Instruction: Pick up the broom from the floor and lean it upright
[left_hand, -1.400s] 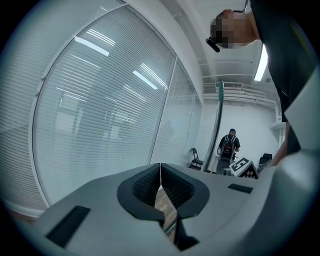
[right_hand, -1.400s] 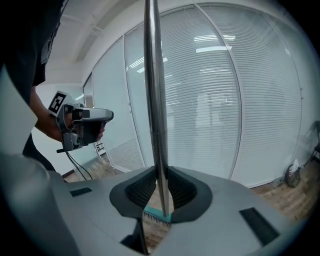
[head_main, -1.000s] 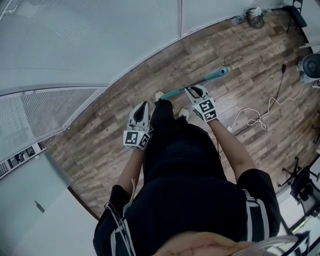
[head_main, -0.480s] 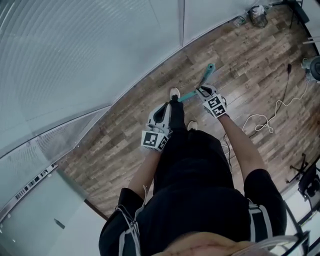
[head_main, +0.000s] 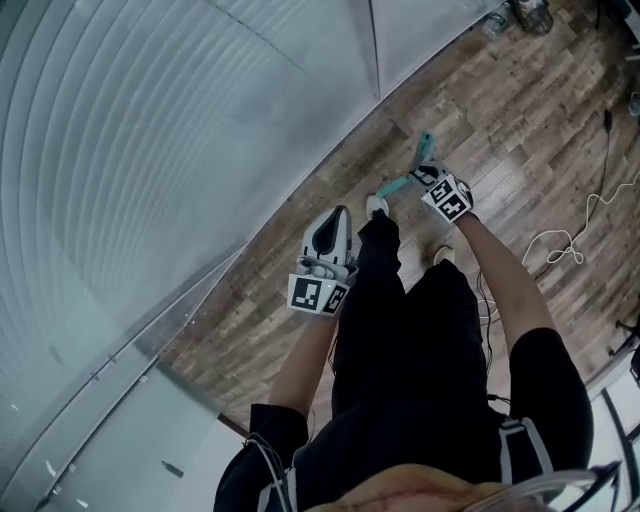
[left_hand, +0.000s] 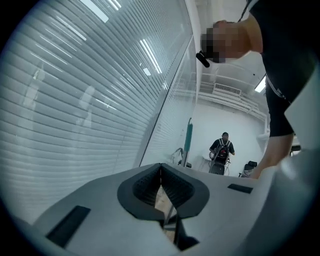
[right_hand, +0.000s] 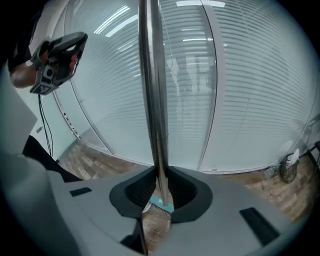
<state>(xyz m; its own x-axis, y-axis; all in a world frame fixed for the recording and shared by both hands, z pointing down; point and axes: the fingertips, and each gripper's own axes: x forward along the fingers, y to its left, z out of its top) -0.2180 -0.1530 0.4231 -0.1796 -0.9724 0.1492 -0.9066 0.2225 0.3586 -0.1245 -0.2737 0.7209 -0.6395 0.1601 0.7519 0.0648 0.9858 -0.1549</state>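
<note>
Since a second ago we have stepped close to the ribbed frosted glass wall (head_main: 180, 130), and the teal-headed broom (head_main: 427, 141) now stands steeper, its head down by the wood-plank floor (head_main: 520, 110). Our right gripper (head_main: 430, 178) is clamped on its smooth silvery pole (right_hand: 152, 75). The left gripper (head_main: 337, 214) hangs closed on nothing beside our black trouser leg (head_main: 380, 260). A thin white cable (head_main: 565, 240) loops at right.
</note>
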